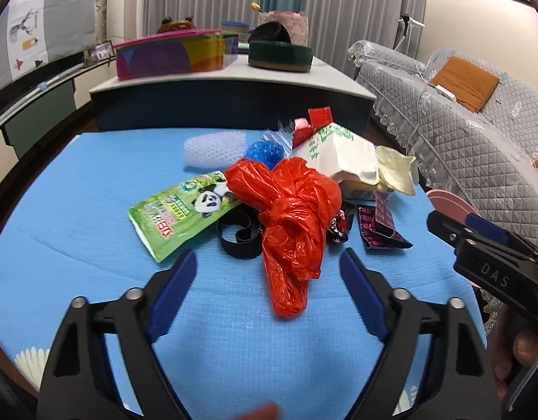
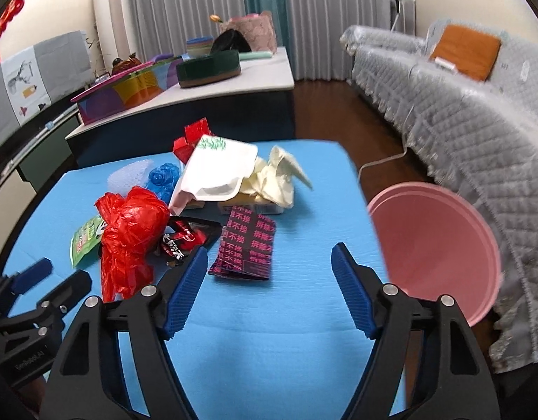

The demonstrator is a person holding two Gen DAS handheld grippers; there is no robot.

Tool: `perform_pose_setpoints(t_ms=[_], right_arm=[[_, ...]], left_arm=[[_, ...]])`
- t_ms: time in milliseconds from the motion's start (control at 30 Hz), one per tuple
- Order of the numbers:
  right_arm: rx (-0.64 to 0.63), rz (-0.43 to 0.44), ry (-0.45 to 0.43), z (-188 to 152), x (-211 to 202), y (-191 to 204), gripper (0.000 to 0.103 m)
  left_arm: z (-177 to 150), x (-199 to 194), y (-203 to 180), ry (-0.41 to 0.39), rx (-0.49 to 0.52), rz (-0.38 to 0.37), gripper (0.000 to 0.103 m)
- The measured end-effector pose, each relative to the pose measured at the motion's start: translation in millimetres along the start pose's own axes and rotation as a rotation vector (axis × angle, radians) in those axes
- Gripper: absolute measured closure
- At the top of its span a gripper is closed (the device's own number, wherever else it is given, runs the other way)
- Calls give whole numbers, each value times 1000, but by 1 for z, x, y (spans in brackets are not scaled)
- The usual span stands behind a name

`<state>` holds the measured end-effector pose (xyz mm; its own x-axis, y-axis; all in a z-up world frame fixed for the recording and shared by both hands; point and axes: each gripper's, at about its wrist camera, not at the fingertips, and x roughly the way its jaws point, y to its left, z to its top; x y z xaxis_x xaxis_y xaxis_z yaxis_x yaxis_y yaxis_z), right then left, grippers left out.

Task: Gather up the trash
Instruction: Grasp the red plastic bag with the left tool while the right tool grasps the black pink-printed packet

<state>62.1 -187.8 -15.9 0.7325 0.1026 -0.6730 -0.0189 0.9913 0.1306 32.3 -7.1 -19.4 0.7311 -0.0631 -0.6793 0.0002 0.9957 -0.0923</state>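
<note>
The left hand-held gripper [image 1: 267, 273] is held with its jaws spread wide above the near end of a crumpled red plastic bag [image 1: 293, 217], nothing gripped. The bag is seen glossy and knotted amid a trash pile on the blue tabletop [image 1: 94, 238], overlapping a green panda pouch [image 1: 178, 210]. The right hand-held gripper [image 2: 269, 269], likewise spread and empty, is pointed past a dark pink-lettered wrapper [image 2: 246, 245]. Only the right wrist view shows the whole pink basin [image 2: 440, 245] beside the tabletop.

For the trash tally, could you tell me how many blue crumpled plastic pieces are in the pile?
1 that shows: a blue plastic wad behind the red plastic bag, between the bubble wrap and the white paper bag. More may be hidden under the pile.
</note>
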Motion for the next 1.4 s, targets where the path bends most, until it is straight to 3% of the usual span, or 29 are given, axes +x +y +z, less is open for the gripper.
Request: perform_pose_setpoints(t_ms=[400, 633, 800, 967, 1400], right_arm=[[78, 71, 141, -5, 58, -2, 30], [92, 86, 171, -5, 69, -2, 29], [91, 89, 174, -5, 70, 0, 31], [105, 99, 182, -4, 68, -5, 54], [72, 88, 110, 0, 36, -7, 55]], left_arm=[[2, 39, -4, 72, 13, -45, 38], [2, 46, -9, 83, 23, -71, 53], [2, 48, -11, 90, 30, -81, 63], [3, 47, -12, 83, 38, -78, 71], [7, 29, -13, 36, 52, -76, 77]])
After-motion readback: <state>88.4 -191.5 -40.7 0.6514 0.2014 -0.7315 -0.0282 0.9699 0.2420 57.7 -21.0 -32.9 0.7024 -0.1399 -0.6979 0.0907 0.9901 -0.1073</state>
